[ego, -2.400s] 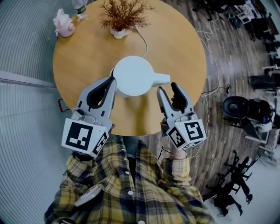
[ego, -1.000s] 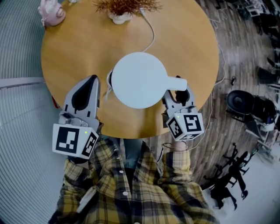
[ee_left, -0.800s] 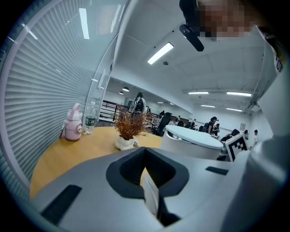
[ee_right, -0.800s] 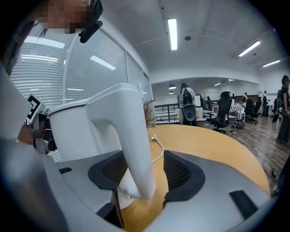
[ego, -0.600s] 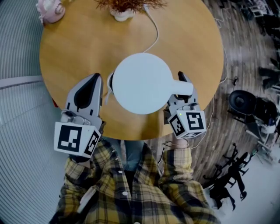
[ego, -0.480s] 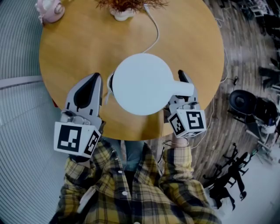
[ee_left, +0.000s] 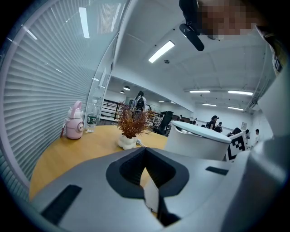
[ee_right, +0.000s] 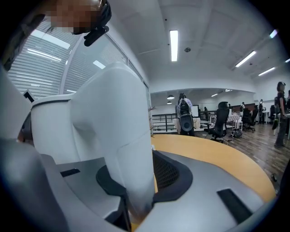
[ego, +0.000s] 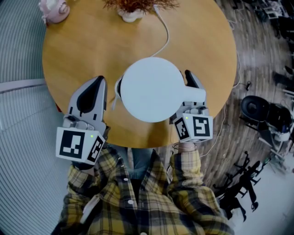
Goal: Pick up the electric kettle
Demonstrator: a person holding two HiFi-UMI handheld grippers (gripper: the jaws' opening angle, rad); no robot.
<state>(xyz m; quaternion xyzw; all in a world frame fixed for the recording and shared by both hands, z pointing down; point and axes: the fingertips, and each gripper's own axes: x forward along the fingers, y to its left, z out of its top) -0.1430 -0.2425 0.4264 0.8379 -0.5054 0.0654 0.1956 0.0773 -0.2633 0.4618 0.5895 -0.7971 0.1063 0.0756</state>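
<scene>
A white electric kettle (ego: 149, 89) stands on the round wooden table (ego: 82, 46), its handle (ego: 193, 95) pointing right. My right gripper (ego: 187, 82) is at that handle. In the right gripper view the handle (ee_right: 122, 127) fills the gap of the right gripper (ee_right: 131, 167), whose jaws are closing, both dark pads against its sides. To the kettle's left, my left gripper (ego: 94, 87) hovers near the table's front edge, apart from the kettle. The left gripper (ee_left: 146, 152) has its jaws together with nothing in them, and the kettle (ee_left: 199, 142) stands to its right.
A dried plant in a white pot (ego: 131, 7) and a pink bottle (ego: 53, 8) stand at the table's far side. A white cable (ego: 163, 32) runs from the kettle toward the plant. Beyond the table's right edge are wooden floor and an office chair (ego: 257, 112).
My right gripper slid forward along the kettle's handle and its jaws came in from wide open onto it. The left gripper stayed where it was.
</scene>
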